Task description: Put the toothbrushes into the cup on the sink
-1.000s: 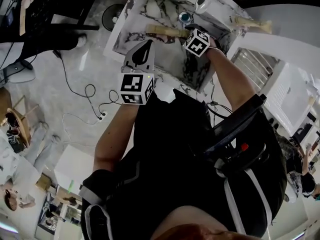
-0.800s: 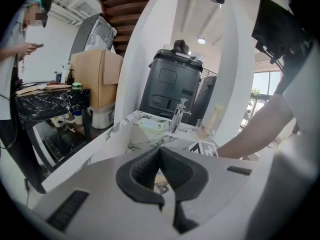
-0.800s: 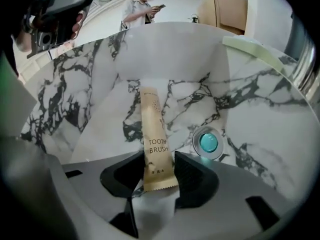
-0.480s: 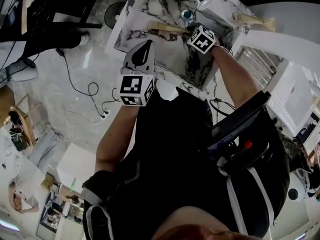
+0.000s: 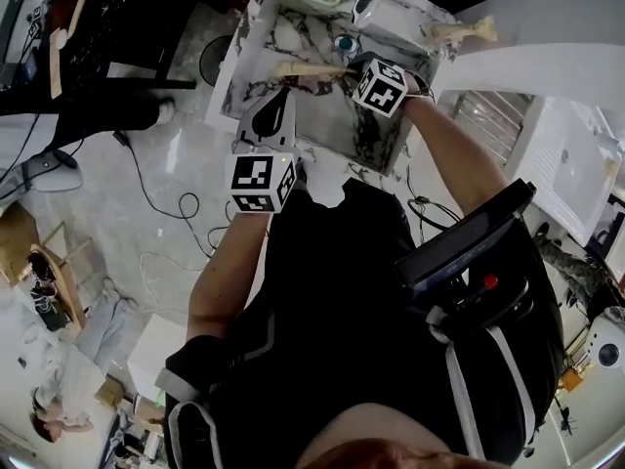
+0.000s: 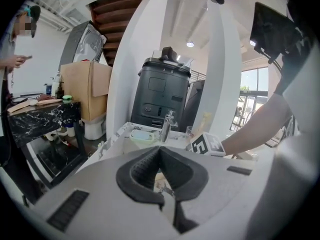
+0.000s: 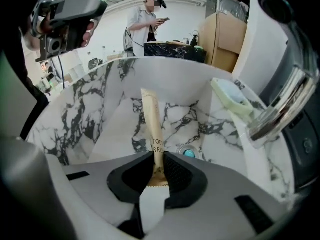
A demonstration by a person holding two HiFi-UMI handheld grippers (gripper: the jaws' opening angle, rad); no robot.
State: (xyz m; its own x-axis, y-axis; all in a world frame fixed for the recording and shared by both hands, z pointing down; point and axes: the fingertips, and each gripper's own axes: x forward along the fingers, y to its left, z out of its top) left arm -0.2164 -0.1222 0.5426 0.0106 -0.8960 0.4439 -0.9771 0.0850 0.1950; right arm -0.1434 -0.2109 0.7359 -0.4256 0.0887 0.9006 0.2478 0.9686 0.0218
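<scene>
A toothbrush in a tan paper wrapper [image 7: 151, 121] runs from my right gripper [image 7: 159, 160] out over the marble sink basin [image 7: 95, 119]. The jaws have just been closing, and their pads now press on its near end. From the head view, this toothbrush [image 5: 305, 67] sticks out left of the right gripper [image 5: 354, 67]. A second wrapped toothbrush [image 5: 464, 30] lies on the counter at the right. A clear cup [image 6: 189, 132] stands beside the faucet [image 6: 167, 124]. My left gripper [image 5: 278, 104] hovers at the sink's near edge, jaws together and empty.
The basin has a blue drain [image 7: 188, 153]. A pale green soap dish [image 7: 231, 99] and the chrome faucet [image 7: 280, 109] sit on its far rim. A person [image 7: 147, 21] stands behind a dark counter. Cables lie on the floor [image 5: 166, 213].
The right gripper has closed on the wrapped toothbrush's end and lifted it off the basin floor. The left gripper has risen a little.
</scene>
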